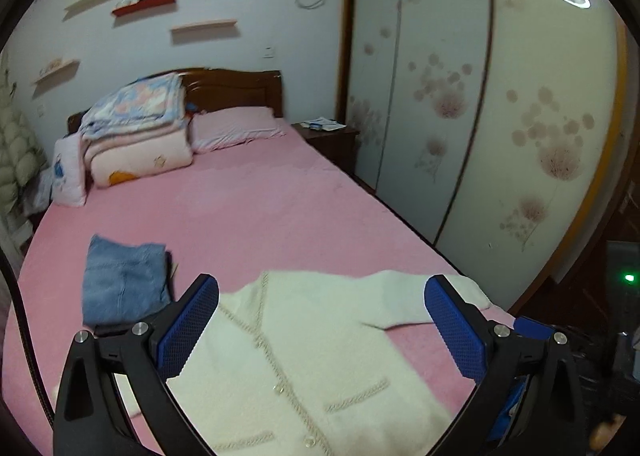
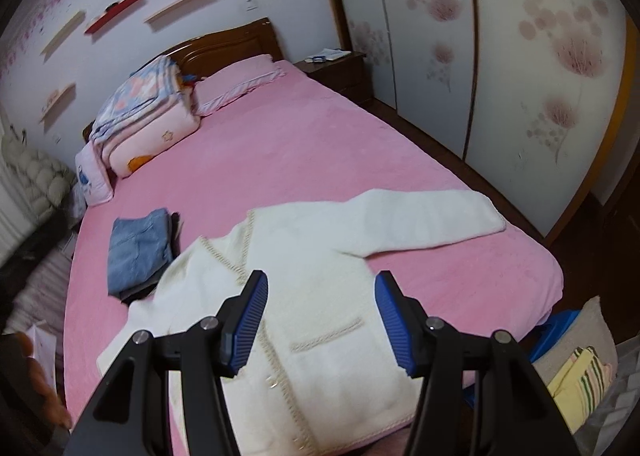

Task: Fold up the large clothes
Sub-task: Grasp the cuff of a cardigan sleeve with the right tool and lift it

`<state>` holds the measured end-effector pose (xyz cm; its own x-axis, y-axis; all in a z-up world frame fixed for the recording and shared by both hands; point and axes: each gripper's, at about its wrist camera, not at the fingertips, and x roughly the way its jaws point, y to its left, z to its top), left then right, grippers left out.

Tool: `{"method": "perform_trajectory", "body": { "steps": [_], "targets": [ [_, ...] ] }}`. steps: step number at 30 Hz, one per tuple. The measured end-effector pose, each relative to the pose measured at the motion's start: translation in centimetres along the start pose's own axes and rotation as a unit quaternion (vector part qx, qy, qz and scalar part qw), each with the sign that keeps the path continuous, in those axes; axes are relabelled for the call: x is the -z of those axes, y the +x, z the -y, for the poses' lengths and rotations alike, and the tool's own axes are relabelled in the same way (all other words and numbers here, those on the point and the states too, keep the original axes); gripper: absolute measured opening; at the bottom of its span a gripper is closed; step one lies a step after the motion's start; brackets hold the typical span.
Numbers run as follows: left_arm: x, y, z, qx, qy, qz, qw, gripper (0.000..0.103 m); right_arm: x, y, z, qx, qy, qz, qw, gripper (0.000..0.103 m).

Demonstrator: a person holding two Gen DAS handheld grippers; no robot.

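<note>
A cream-white buttoned cardigan (image 1: 316,360) lies spread face up on the near end of the pink bed (image 1: 248,207), one sleeve stretched to the right. It also shows in the right wrist view (image 2: 332,256), with the sleeve (image 2: 432,219) reaching toward the bed's right edge. My left gripper (image 1: 322,320) is open and empty, held above the cardigan's front. My right gripper (image 2: 322,316) is open and empty, above the cardigan's pocket area.
Folded blue jeans (image 1: 124,280) lie on a dark garment left of the cardigan, also seen in the right wrist view (image 2: 138,252). Stacked quilts (image 1: 136,131) and a pillow (image 1: 236,127) sit at the headboard. A nightstand (image 1: 328,135) and wardrobe doors (image 1: 480,103) stand right of the bed.
</note>
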<state>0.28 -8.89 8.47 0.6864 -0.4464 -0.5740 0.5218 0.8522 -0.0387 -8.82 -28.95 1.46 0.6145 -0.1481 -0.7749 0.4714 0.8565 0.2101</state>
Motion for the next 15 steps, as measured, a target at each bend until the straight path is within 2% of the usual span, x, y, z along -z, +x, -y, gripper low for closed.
{"method": "perform_trajectory", "body": {
  "steps": [2, 4, 9, 15],
  "targets": [
    [-0.9, 2.6, 2.6, -0.02, 0.012, -0.018, 0.9996, 0.102, -1.4, 2.1, 3.3, -0.004, 0.013, -0.012, 1.0, 0.056],
    [-1.5, 5.5, 4.8, -0.03, 0.002, -0.034, 0.999, 0.102, -2.6, 4.0, 6.1, -0.011, 0.023, -0.026, 0.999, 0.056],
    [-2.0, 14.4, 10.2, -0.003, -0.035, -0.083, 0.9959, 0.102, -6.2, 9.4, 15.1, -0.019, 0.049, -0.052, 0.997, 0.056],
    [-0.7, 25.7, 17.1, -0.016, -0.003, -0.104, 0.9945, 0.102, -7.8, 17.8, 25.9, -0.008, 0.102, -0.104, 0.989, 0.056]
  ]
}}
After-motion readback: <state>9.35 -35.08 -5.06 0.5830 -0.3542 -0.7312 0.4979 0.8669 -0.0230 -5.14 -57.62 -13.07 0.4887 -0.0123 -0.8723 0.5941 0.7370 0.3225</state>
